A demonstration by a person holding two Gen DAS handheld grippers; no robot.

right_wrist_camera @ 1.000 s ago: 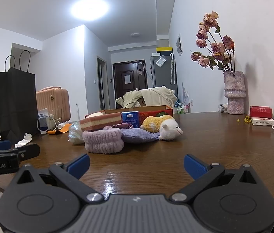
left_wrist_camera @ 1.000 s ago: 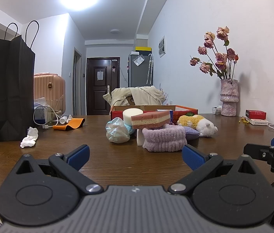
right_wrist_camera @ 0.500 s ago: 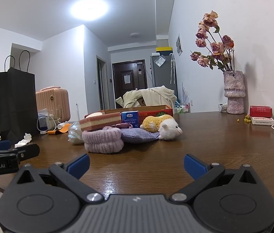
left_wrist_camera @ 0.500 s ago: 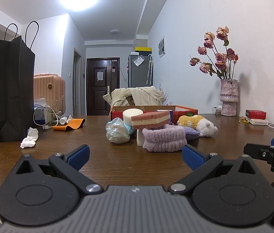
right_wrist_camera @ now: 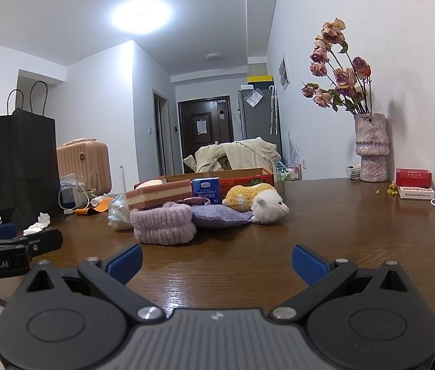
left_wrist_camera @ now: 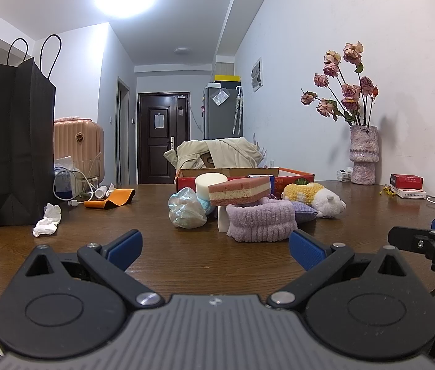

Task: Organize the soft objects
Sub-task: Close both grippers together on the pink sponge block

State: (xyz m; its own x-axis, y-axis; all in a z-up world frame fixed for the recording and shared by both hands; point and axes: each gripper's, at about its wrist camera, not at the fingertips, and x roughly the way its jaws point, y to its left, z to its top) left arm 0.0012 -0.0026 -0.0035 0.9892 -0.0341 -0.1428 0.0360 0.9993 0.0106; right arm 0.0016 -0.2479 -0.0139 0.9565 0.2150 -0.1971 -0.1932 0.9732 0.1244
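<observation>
A small heap of soft things sits mid-table (left_wrist_camera: pixel 162 256), in front of a red cardboard box (left_wrist_camera: pixel 291 176): a fuzzy lilac rolled towel (left_wrist_camera: pixel 262 222) with a pink-and-cream layered sponge (left_wrist_camera: pixel 239 187) resting tilted on top, a round white sponge (left_wrist_camera: pixel 209 182) behind, a crinkled clear bag (left_wrist_camera: pixel 185 208) to its left, and a yellow-and-white plush animal (left_wrist_camera: pixel 313 195) lying on a flat purple pouch (right_wrist_camera: pixel 220 215) to its right. The left gripper (left_wrist_camera: pixel 214 248) hovers low over the near table edge, jaws spread wide, holding nothing; the right gripper (right_wrist_camera: pixel 216 257) is likewise wide open and empty. Only the right wrist view shows a blue carton (right_wrist_camera: pixel 205 188) with unreadable white print, and "GenRobot.AI" lettered on the left gripper's side. The left wrist view alone shows the white block (left_wrist_camera: pixel 223 219) beside the towel. A black paper bag (left_wrist_camera: pixel 17 145) stands at far left.
</observation>
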